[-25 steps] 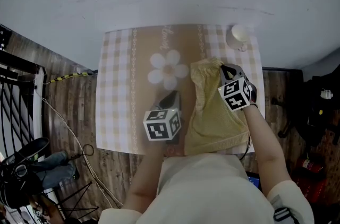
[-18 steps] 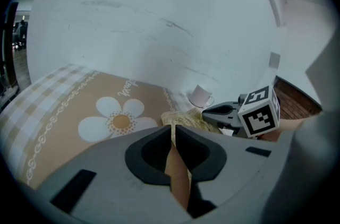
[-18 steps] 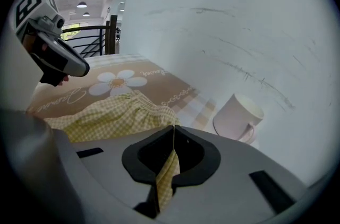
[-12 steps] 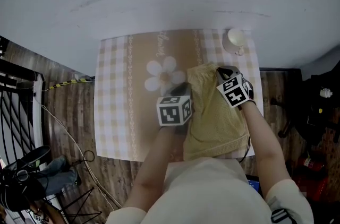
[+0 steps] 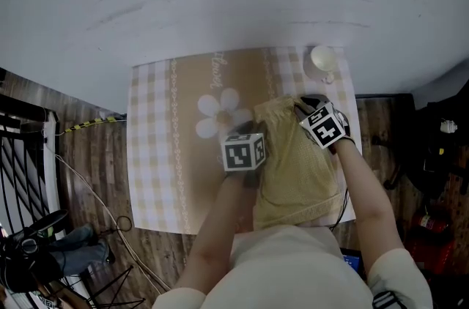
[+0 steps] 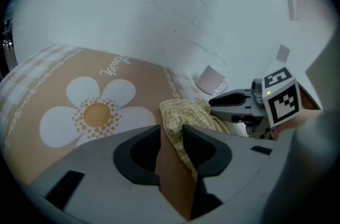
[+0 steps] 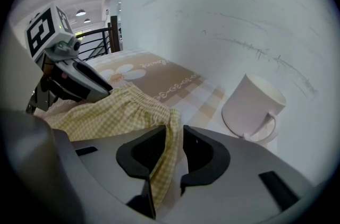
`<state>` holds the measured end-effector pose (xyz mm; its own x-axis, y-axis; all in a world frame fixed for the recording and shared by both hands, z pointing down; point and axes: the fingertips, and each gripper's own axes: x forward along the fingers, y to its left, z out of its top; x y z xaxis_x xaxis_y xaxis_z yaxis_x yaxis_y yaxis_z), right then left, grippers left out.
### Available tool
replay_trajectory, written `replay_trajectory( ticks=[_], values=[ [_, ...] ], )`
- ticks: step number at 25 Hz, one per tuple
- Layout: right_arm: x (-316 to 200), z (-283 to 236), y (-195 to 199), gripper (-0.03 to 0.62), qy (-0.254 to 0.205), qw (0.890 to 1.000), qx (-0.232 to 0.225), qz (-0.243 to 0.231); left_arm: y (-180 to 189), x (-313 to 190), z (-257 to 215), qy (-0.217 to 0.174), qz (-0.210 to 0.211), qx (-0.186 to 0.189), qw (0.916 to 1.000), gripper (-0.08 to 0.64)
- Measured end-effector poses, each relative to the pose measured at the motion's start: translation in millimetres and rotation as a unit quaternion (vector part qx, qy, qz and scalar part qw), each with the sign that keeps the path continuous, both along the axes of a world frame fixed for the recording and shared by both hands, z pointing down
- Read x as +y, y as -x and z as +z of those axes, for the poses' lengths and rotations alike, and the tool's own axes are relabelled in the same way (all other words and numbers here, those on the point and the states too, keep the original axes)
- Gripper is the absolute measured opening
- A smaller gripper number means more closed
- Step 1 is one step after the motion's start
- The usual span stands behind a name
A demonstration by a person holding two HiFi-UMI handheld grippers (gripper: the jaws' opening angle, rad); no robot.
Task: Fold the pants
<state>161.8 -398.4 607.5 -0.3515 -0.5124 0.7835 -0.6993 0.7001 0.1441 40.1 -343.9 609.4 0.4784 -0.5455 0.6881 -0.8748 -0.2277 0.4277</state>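
Person: cream short-sleeved top (image 5: 293, 267); a dark band (image 5: 382, 297) at the right sleeve's edge, too small to identify. Left tool (image 6: 171, 135) and right tool (image 7: 173, 135): smooth moulded grey bodies, each fronted by two black, rounded jaw blocks set in grey housings. Each tool carries a white cube printed with black square markers, left cube (image 5: 244, 152) and right cube (image 5: 323, 127), with a small green light (image 6: 269, 93) on the cube's side.
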Motion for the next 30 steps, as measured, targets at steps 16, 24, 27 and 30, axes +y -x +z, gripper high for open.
replay_trajectory(
  ticks=[16, 24, 27, 30],
  values=[
    [11, -27, -1, 0.008, -0.018, 1.000, -0.015, -0.010, -6, -4, -16, -0.021, 0.027, 0.009, 0.9994, 0.052],
    [29, -77, -9, 0.008, -0.076, 0.995, -0.061, 0.002, -7, 5, -61, -0.086, 0.035, 0.009, 0.9956, 0.051],
    [40, -93, -12, 0.008, -0.092, 0.993, -0.080, 0.003, -10, 12, -78, -0.108, 0.039, 0.002, 0.9934, 0.049],
    [52, -109, -15, 0.008, -0.106, 0.989, -0.101, 0.002, -12, 23, -95, -0.131, 0.046, -0.013, 0.9902, 0.049]
  ],
)
